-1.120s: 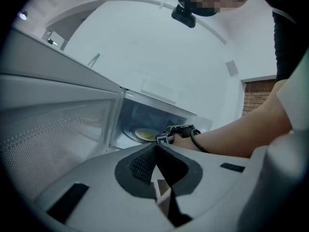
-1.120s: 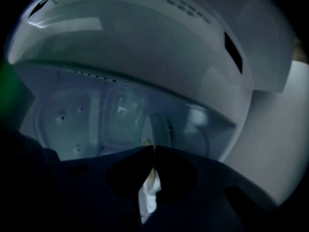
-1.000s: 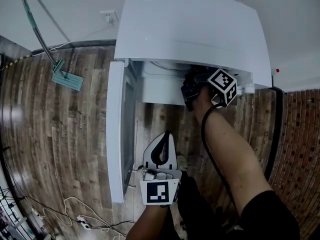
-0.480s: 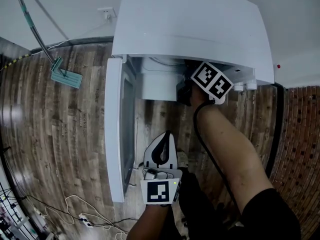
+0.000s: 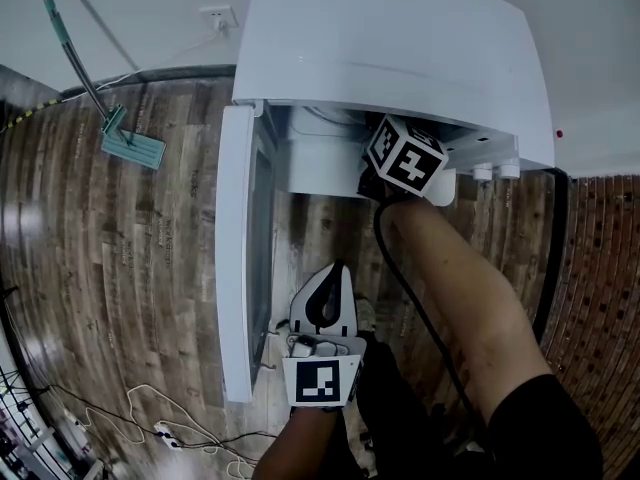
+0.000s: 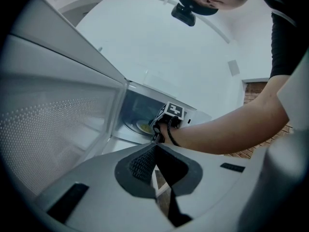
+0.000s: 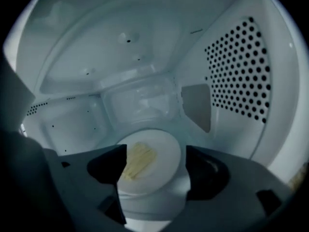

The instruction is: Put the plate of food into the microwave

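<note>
Our right gripper reaches inside the microwave, its jaws opening wide on either side of the plate, pads clear of its rim. The plate, with pale yellow food on it, rests in the cavity just ahead of that gripper. Our left gripper hangs outside, jaws pressed together on nothing, the open door to its left.

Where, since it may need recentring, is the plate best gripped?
The near rim of the plate, reaching straight in through the open front of the microwave: it lies flat, edge toward the right gripper, whose fingers are opening either side of it.
</note>
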Tool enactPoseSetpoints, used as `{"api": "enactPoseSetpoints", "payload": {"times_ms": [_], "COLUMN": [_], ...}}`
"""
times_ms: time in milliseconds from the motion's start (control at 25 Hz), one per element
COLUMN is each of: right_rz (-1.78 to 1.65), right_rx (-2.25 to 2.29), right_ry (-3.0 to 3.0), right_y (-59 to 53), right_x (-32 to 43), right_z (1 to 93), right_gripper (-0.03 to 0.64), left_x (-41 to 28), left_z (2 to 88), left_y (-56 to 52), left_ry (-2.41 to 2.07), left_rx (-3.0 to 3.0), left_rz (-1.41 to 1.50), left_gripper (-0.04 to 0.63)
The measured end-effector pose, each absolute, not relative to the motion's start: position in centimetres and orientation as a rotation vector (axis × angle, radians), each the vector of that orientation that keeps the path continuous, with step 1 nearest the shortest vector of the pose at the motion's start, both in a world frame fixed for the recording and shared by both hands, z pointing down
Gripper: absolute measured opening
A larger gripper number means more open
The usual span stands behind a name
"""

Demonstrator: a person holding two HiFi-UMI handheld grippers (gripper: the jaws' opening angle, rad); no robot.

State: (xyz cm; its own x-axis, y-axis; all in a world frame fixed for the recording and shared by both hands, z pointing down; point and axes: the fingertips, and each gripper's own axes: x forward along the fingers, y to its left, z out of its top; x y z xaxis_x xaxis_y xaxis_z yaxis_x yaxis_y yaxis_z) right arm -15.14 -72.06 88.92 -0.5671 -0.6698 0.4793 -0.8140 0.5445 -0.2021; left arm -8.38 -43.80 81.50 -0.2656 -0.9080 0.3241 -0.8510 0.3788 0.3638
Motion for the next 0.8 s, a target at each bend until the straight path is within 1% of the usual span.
{"api": "enactPoseSetpoints", "payload": {"times_ms": [160,200,280,320,400,560,680,800], "right_rz": [0.709,0.754,0.805,0.820,0.820,0.667,0.658,0.614], "right_rx": [1.185,1.171,1.175,1.163,1.080,0.977,0.960,0.942], "right_ry": [-2.519,-2.534,-2.509,-2.492,-2.506,-2.527,-2.504,-2.494], "right_y": [-71.2,-70.7,-69.5,-68.6,-66.0,-58.7,-53.7,-50.7], "right_x": [-14.5,-14.1,-12.3,-11.3,-9.6,-3.6,1.3,4.3], "right_z": [87.5,87.2,86.9,86.8,86.2,83.3,80.1,75.5], "right_gripper": [0.367,0.348,0.057,0.014,0.014,0.014,0.012,0.012], "left_x": [-8.3,-8.4,-8.6,-8.8,-9.1,-8.7,-7.5,-6.6], "left_z": [81.4,81.3,81.0,80.7,80.0,77.8,74.3,69.9], "left_y": [-43.6,-43.6,-43.7,-43.8,-44.1,-44.9,-45.2,-44.8], "left_ry": [-2.163,-2.164,-2.168,-2.173,-2.183,-2.188,-2.176,-2.169], "left_rx": [1.519,1.525,1.535,1.538,1.545,1.569,1.615,1.646], "left_rz": [-0.151,-0.145,-0.131,-0.126,-0.116,-0.096,-0.089,-0.065], "left_gripper": [-0.009,-0.009,-0.009,-0.009,-0.009,-0.009,-0.009,-0.009]}}
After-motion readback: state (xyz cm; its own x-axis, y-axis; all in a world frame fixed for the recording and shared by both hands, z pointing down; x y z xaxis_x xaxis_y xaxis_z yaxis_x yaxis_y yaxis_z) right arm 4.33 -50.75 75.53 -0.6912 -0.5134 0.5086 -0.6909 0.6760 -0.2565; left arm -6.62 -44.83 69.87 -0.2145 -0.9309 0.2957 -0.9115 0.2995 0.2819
